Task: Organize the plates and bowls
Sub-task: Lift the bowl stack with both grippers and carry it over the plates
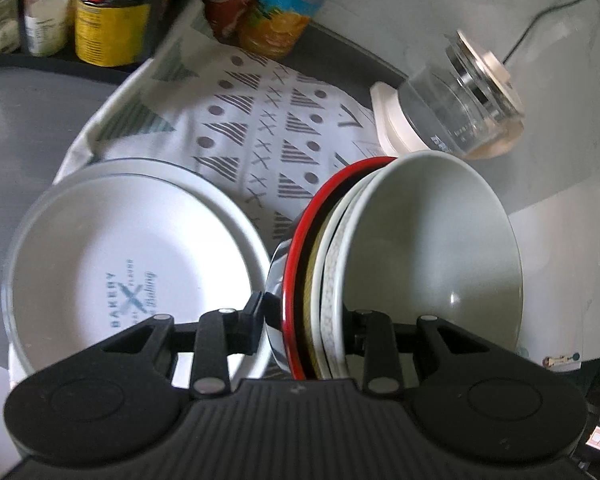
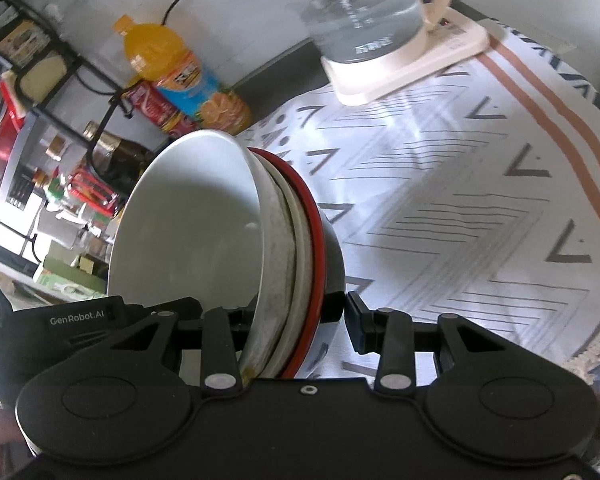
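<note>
A nested stack of bowls (image 1: 432,248), white inside with a red-rimmed one at the outside, is held on edge above the patterned cloth (image 1: 256,128). My left gripper (image 1: 306,320) is shut on one side of the stack's rims. My right gripper (image 2: 296,320) grips the same stack (image 2: 188,220) from the other side, its right finger (image 2: 358,322) standing a little off the outer bowl. A stack of white plates (image 1: 112,256) printed "BAKERY" lies on the cloth to the left of the bowls in the left wrist view.
A glass kettle (image 1: 460,108) on its cream base stands at the cloth's far edge; it also shows in the right wrist view (image 2: 364,12). An orange juice bottle (image 2: 184,76), a red can (image 2: 152,108) and a rack of jars (image 1: 60,8) line the back wall.
</note>
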Available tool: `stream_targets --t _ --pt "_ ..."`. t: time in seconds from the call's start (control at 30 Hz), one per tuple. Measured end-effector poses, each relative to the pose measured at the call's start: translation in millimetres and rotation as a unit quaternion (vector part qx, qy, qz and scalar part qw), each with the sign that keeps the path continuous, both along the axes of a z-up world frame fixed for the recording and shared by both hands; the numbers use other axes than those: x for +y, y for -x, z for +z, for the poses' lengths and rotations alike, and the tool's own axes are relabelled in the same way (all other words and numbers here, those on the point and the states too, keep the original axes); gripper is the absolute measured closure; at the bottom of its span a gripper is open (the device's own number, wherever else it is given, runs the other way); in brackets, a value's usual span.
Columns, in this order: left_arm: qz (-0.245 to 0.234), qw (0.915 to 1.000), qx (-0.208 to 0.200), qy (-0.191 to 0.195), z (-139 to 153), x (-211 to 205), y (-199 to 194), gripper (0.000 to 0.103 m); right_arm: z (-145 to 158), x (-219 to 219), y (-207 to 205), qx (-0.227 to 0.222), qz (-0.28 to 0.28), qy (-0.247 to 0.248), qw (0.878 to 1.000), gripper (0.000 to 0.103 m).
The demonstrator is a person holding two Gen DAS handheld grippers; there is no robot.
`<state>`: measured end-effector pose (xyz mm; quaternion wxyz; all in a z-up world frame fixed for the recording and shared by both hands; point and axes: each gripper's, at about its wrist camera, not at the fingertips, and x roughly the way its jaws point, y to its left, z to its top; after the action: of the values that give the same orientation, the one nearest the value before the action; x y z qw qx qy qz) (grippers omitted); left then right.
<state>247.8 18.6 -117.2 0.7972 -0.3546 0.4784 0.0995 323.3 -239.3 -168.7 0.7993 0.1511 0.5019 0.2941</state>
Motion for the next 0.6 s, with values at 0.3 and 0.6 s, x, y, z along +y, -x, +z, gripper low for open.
stream_targets --t 0.3,0.6 --pt "0.039 0.9992 -0.004 -0.001 6 25 27 0.073 9 33 11 -0.01 0.035 0.002 0.999 0.065" --pt "0.082 0.9967 0.002 0.001 4 53 56 0.073 13 69 19 -0.01 0.077 0.005 0.997 0.065"
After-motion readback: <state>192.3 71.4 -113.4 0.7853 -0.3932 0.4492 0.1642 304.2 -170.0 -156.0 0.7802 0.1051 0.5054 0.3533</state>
